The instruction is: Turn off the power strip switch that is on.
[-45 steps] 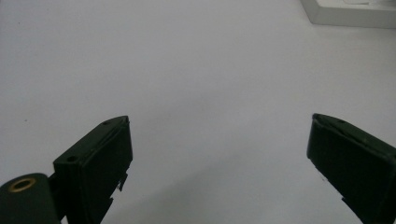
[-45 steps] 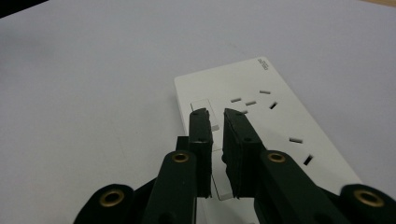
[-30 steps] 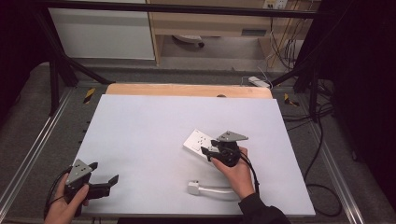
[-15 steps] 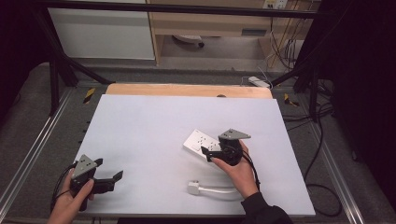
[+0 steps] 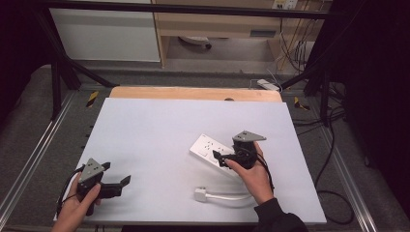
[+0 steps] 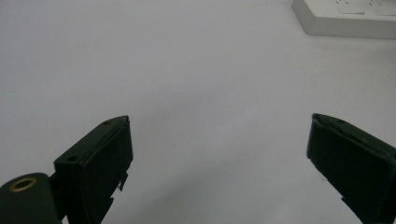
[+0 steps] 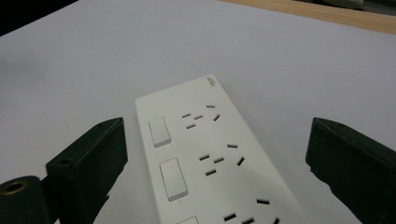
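Note:
A white power strip [image 5: 207, 146] [image 7: 210, 158] with rocker switches lies flat on the white tabletop [image 5: 159, 125], right of centre. My right gripper [image 5: 221, 157] [image 7: 217, 125] hovers over its near end. Its jaws have just been opening and now stand wide on either side of the strip, with the pads clear of it. The strip's white plug [image 5: 200, 194] and cable lie in front of it, beside the right hand. My left gripper [image 5: 117, 186] [image 6: 219, 119] rests low at the front left, open with nothing between its jaws. A corner of the power strip [image 6: 345, 21] shows at the top right of the left gripper view.
A wooden strip [image 5: 193, 93] runs along the table's far edge. Metal rails [image 5: 29, 159] flank the table on both sides. Cables [image 5: 333, 193] trail on the floor at the right, and a small extension block [image 5: 268, 85] lies behind the table.
My left gripper has edged slightly to the right along the front of the table. The right hand has stayed over the power strip.

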Available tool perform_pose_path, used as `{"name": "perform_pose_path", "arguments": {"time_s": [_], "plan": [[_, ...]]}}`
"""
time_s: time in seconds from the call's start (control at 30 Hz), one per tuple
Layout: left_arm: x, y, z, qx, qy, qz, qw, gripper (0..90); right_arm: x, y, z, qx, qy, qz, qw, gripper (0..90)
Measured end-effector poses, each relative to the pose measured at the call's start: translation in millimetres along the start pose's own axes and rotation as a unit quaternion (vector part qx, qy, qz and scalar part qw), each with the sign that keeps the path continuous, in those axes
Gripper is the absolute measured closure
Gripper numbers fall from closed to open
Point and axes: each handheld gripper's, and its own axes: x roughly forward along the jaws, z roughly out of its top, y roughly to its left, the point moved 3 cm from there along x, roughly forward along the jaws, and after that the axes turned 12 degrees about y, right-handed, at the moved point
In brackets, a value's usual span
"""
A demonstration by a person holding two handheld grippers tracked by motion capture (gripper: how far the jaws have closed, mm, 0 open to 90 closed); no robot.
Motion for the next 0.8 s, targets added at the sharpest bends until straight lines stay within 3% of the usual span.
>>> {"name": "perform_pose_path", "arguments": {"time_s": [0.17, 0.47, 0.8], "plan": [[1.0, 1.7, 1.5, -0.002, -0.001, 0.000, 1.0000, 6.9, -6.6, -3.3, -0.8, -0.009, 0.008, 0.004, 0.9999, 4.4], [1.6, 3.7, 3.1, -0.004, -0.003, 0.001, 1.0000, 7.0, -24.8, -10.9, -0.2, -0.018, -0.004, 0.003, 0.9998, 5.0], [0.5, 1.6, 0.9, 0.000, 0.002, -0.003, 1.0000, 6.8, -42.4, -20.0, -3.0, -0.012, -0.006, -0.002, 0.9999, 5.3]]}}
